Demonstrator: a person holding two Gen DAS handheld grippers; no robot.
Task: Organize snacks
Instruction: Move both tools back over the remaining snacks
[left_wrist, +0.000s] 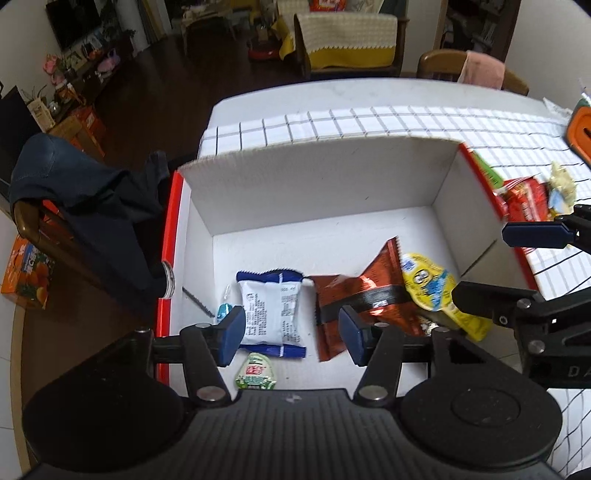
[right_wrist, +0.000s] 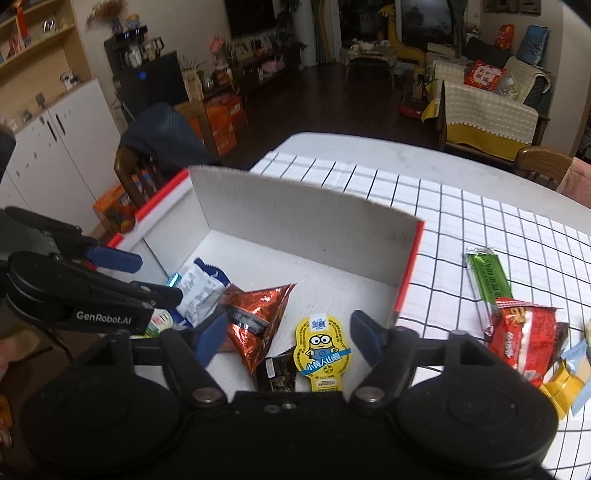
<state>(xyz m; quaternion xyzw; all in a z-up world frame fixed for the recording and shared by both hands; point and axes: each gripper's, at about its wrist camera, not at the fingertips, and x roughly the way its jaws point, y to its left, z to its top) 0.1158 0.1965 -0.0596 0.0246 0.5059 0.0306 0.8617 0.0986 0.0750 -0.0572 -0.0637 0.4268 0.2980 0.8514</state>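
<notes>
Several snack packets (right_wrist: 256, 325), perhaps six, lie in the white box (left_wrist: 314, 184); both grippers (left_wrist: 291, 334) (right_wrist: 288, 338) gape empty.

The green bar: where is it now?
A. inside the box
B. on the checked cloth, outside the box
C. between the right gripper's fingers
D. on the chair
B: the green bar lies on the checked cloth, right of the box, beside the red packet.
</notes>
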